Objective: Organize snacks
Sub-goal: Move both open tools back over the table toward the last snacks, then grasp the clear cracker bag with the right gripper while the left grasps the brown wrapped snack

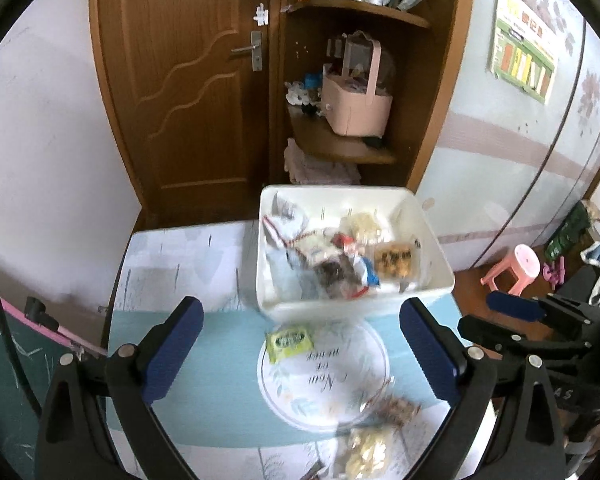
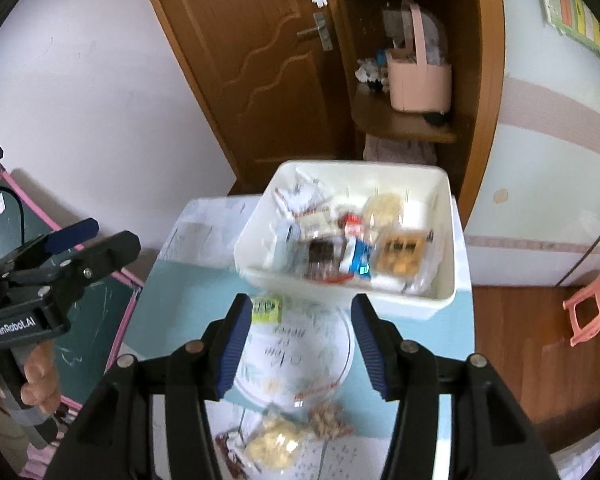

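Observation:
A white bin (image 1: 356,309) (image 2: 380,300) stands at the far end of the blue-clothed table (image 1: 220,360), holding several wrapped snacks. A green packet (image 1: 290,342) (image 2: 266,309) lies just in front of it. Nearer me lie a clear bag of pale snacks (image 1: 364,452) (image 2: 274,444) and a bag of brown ones (image 1: 398,410) (image 2: 328,420). My left gripper (image 1: 300,320) is open wide above the table, holding nothing. My right gripper (image 2: 302,312) is open too, with nothing between its pads. Both hover short of the bin, the right one beside the left.
Behind the table are a brown wooden door (image 1: 188,92) and corner shelves with a pink basket (image 1: 356,108) (image 2: 418,84). A pink stool (image 1: 514,268) (image 2: 592,308) stands on the floor at right. A green chalkboard with a pink frame (image 2: 100,328) is at left.

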`<action>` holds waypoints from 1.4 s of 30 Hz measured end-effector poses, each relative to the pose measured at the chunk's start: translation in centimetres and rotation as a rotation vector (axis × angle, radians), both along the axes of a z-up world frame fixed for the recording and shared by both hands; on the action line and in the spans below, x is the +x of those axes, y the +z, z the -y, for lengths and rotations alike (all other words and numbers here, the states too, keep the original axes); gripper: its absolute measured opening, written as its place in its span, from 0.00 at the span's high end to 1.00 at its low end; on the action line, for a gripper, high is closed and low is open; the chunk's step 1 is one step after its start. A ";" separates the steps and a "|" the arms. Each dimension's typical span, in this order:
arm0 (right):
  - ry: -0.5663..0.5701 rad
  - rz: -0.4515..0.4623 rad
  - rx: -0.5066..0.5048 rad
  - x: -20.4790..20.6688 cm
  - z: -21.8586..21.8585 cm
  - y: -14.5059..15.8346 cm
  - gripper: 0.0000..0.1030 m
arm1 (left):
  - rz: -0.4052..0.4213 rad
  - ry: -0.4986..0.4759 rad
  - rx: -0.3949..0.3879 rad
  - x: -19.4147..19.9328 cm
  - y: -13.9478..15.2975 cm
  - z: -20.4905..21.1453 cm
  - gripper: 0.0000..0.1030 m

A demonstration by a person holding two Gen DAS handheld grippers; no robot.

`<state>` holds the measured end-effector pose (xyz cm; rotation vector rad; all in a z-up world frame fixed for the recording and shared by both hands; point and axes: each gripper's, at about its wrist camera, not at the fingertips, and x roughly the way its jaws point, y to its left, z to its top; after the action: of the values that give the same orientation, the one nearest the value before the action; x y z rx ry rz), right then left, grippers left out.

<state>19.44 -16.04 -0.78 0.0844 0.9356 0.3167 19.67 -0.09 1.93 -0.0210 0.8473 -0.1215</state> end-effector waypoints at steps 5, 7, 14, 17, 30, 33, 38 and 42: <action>0.008 -0.070 0.027 -3.3 -0.3 -3.2 0.39 | -0.075 -0.014 0.003 -3.5 -4.4 -0.7 0.05; 0.012 -0.109 0.028 -4.3 -0.6 -4.8 0.39 | -0.116 -0.009 0.004 -4.7 -6.6 -0.8 0.05; -0.009 -0.265 0.031 -7.2 -1.5 -11.3 0.39 | -0.242 0.076 -0.007 -8.4 -14.8 -1.7 0.06; -0.037 -0.339 0.048 -7.8 -1.7 -13.9 0.39 | -0.316 0.108 -0.040 -9.5 -18.1 -2.0 0.07; -0.107 -0.509 0.048 -6.8 -4.5 -20.8 0.39 | -0.464 0.109 -0.098 -12.5 -24.0 -0.2 0.07; -0.104 -0.518 0.007 -6.7 -4.9 -21.5 0.39 | -0.486 0.126 -0.123 -12.5 -24.4 -0.1 0.07; -0.092 -0.524 -0.017 -6.9 -4.9 -22.3 0.48 | -0.516 0.138 -0.149 -12.1 -25.0 0.5 0.08; -0.063 -0.500 -0.048 -7.3 -4.6 -21.8 0.59 | -0.528 0.134 -0.151 -12.0 -25.3 1.3 0.11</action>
<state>12.17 -11.45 -22.62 0.1528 1.4323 0.2171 7.66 -1.38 -23.33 -0.2602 1.3592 -0.0528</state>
